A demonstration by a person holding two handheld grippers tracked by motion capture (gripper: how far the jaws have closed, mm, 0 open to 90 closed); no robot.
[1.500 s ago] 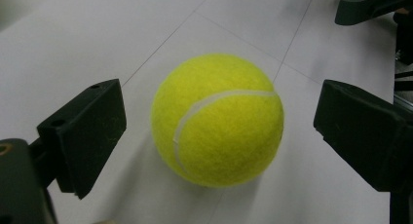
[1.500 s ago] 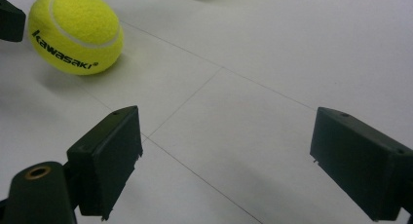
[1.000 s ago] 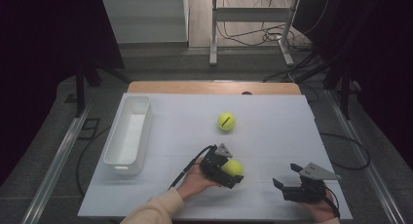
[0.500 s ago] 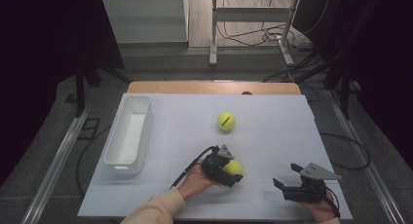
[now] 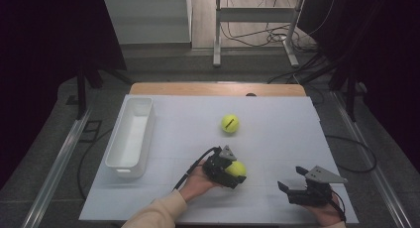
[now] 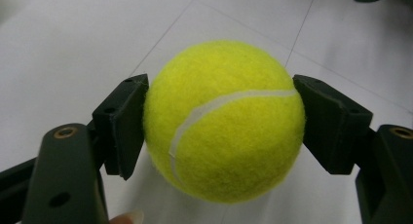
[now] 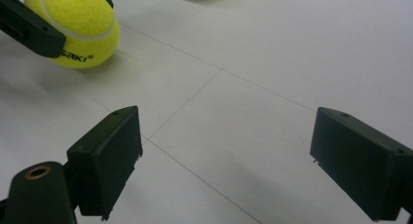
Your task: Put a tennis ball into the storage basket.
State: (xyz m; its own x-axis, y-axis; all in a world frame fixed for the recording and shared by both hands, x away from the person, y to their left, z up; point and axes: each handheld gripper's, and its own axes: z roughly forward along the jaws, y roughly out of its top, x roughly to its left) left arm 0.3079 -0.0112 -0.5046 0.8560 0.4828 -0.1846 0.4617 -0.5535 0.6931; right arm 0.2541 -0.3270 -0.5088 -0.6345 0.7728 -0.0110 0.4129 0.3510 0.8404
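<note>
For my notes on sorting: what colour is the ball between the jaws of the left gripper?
Yellow-green with a curved white seam, as the ball shows best in the left gripper view.

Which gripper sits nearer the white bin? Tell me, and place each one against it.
Left. The left gripper, shut on a tennis ball, sits just right of the white bin. The right gripper, jaws open, is farther right, near the table's front edge.

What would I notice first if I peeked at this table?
A bright yellow tennis ball squeezed in the left tool, near the front of the white table. A second tennis ball sits alone mid-table, and a long white bin lies at the left.
</note>
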